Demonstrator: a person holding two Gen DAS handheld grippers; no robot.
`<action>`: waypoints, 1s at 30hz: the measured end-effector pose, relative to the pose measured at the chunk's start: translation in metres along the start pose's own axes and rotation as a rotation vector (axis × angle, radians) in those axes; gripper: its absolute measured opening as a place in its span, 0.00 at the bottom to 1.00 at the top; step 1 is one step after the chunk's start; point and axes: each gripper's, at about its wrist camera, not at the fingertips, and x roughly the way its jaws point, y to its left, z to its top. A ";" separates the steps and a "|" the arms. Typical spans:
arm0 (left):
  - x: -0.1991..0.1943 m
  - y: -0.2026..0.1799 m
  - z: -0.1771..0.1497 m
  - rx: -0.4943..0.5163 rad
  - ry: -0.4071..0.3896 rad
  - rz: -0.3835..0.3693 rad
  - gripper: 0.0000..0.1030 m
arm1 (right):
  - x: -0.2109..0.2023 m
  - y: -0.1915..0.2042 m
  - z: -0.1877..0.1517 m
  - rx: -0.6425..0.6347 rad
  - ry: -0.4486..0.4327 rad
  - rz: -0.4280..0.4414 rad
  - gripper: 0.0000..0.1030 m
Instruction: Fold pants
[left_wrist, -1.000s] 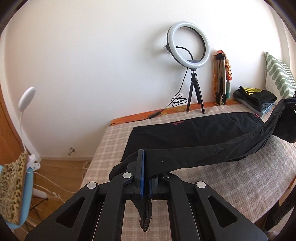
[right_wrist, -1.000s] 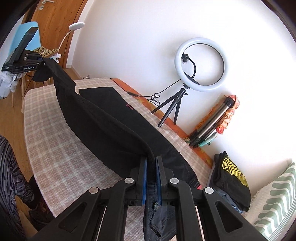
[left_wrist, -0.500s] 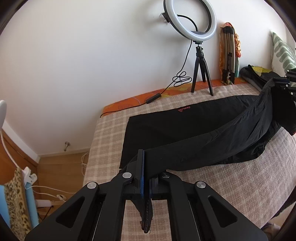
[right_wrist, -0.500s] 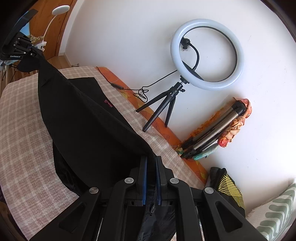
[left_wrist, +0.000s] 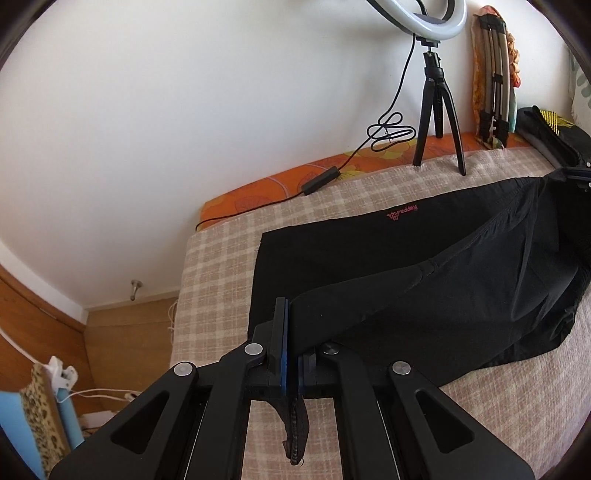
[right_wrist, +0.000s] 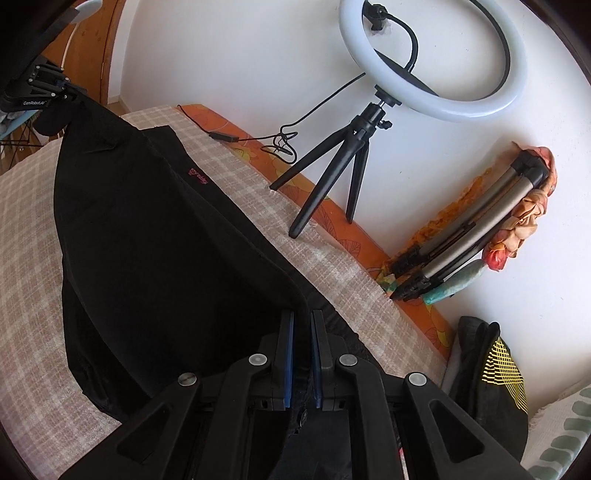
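Black pants (left_wrist: 424, 266) with a small pink logo (left_wrist: 402, 212) lie lengthwise on a checked bedspread (left_wrist: 221, 266). The far leg rests flat; the near leg is lifted and stretched over it between both grippers. My left gripper (left_wrist: 290, 306) is shut on the hem end of the lifted leg. In the right wrist view my right gripper (right_wrist: 302, 318) is shut on the waist end of the same pants (right_wrist: 155, 236). The left gripper (right_wrist: 40, 92) shows at the upper left there, holding the other end.
A ring light on a black tripod (right_wrist: 343, 162) stands at the bed's far edge by the wall, its cable (left_wrist: 388, 129) trailing along an orange sheet. A folded tripod (right_wrist: 469, 236) leans on the wall. Folded dark clothes (right_wrist: 491, 373) and a patterned pillow (right_wrist: 561, 432) sit at the right.
Both grippers have carried the lifted leg toward the wall and lower, so it now hangs over the flat leg. The ring light and wall appear closer.
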 end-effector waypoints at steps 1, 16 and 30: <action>0.007 -0.001 0.004 0.001 0.006 0.007 0.02 | 0.007 -0.001 -0.001 0.007 0.012 0.013 0.06; 0.100 -0.021 0.020 0.008 0.105 0.082 0.02 | 0.022 -0.056 -0.019 0.191 -0.033 0.197 0.43; 0.125 -0.035 0.018 0.005 0.130 0.095 0.02 | -0.093 -0.057 -0.162 0.248 -0.052 0.279 0.48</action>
